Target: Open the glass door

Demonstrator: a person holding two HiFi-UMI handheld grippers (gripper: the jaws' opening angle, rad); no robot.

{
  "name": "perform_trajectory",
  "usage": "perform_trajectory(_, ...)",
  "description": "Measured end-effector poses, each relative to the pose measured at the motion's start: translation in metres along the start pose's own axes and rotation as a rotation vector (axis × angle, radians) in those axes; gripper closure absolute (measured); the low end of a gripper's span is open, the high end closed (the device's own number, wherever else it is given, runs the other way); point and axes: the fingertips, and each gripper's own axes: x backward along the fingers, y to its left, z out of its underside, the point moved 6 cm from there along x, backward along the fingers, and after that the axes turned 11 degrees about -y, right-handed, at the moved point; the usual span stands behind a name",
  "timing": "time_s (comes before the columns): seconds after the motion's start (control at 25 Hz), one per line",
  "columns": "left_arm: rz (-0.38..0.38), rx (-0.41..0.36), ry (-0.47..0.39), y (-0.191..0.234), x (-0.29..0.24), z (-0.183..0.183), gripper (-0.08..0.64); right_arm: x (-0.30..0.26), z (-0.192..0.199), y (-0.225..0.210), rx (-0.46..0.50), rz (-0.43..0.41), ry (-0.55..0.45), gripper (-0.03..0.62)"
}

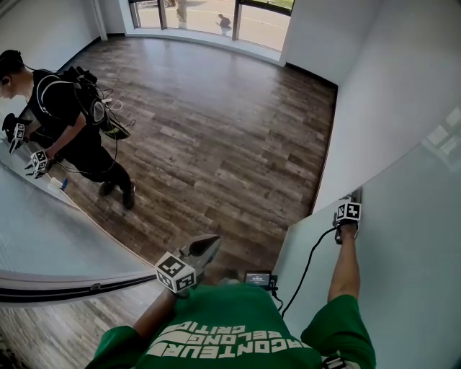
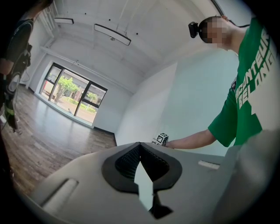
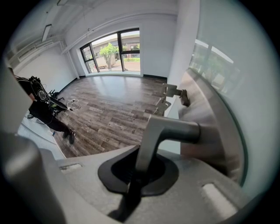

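The glass door (image 1: 403, 274) stands at the right, its edge turned toward the room. Its metal lever handle (image 3: 170, 131) juts from a round steel plate (image 3: 210, 127) on the frosted pane. My right gripper (image 3: 142, 164) is shut on the lever's downturned end; in the head view this right gripper (image 1: 351, 200) sits at the door's edge on an outstretched arm. My left gripper (image 1: 210, 243) hangs in mid-air in front of my chest, away from the door. In its own view the left gripper (image 2: 140, 146) has its tips together with nothing between them.
Another person (image 1: 68, 119) in black, holding marked grippers, stands at the far left by a glass partition (image 1: 57, 245). Wood floor (image 1: 216, 144) runs to the windows (image 1: 216, 18). A white wall (image 1: 389, 94) lies beyond the door.
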Motion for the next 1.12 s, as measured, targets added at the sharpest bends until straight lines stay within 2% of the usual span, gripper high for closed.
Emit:
perform_trajectory(0.2, -0.003, -0.003, 0.001, -0.008, 0.006, 0.002, 0.543, 0.006, 0.006, -0.009, -0.009, 0.020, 0.005, 0.597)
perform_trajectory(0.36, -0.004, -0.018, -0.006, -0.019, 0.026, 0.001, 0.543, 0.016, 0.024, -0.008, -0.017, 0.041, 0.026, 0.559)
perform_trajectory(0.52, -0.007, -0.030, -0.017, -0.007, 0.028, -0.011, 0.543, 0.028, 0.007, 0.001, -0.001, 0.094, 0.025, 0.529)
perform_trajectory(0.72, -0.004, -0.018, -0.001, -0.002, 0.025, -0.015, 0.543, 0.039, -0.004, -0.001, 0.018, 0.177, 0.007, 0.525)
perform_trajectory(0.84, -0.004, -0.017, 0.006, -0.001, 0.027, -0.020, 0.543, 0.047, -0.008, 0.011, 0.047, 0.212, -0.031, 0.517)
perform_trajectory(0.92, 0.023, -0.014, 0.012, 0.001, 0.026, -0.020, 0.543, 0.062, -0.009, 0.015, 0.067, 0.252, -0.069, 0.497)
perform_trajectory(1.12, 0.079, -0.008, 0.032, -0.002, 0.015, -0.019, 0.543, 0.116, -0.030, 0.017, 0.110, 0.373, -0.268, 0.497)
